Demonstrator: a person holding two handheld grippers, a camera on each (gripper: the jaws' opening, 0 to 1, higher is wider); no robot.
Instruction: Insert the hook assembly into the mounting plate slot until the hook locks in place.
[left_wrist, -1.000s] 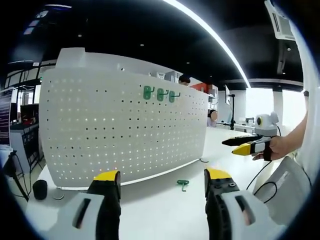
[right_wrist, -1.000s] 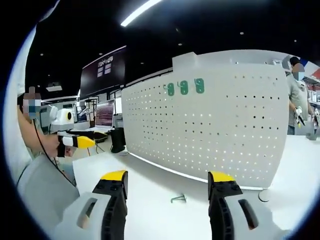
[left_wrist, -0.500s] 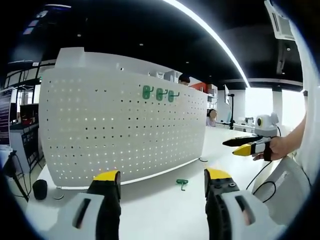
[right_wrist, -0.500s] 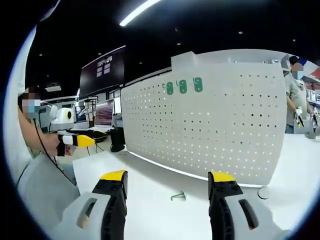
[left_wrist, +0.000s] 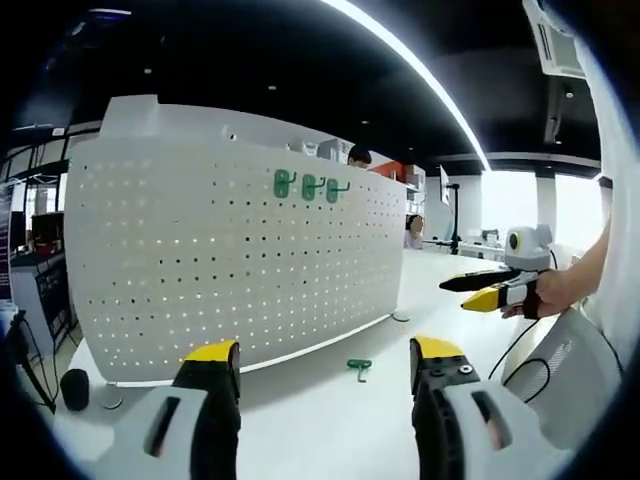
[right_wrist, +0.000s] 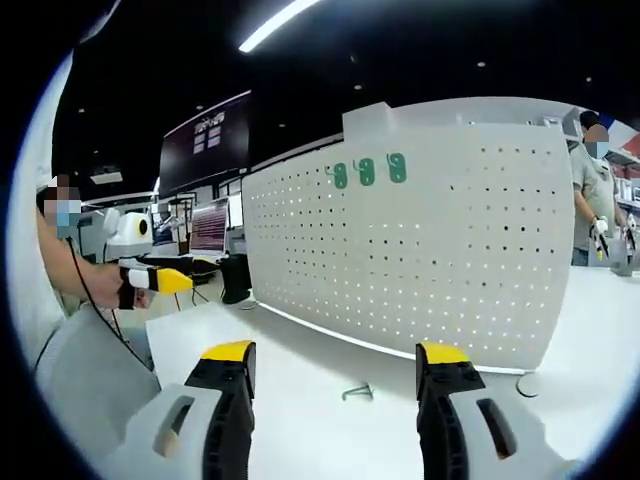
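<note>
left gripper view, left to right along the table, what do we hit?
Small black object → white pegboard with three green hooks mounted on it → loose green hook on the white table → the right gripper, held in a hand.

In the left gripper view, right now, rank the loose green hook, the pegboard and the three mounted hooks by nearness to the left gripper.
1. Loose green hook, on the table just ahead between the jaws.
2. White pegboard, standing behind it.
3. Three mounted green hooks, high on the pegboard.
</note>
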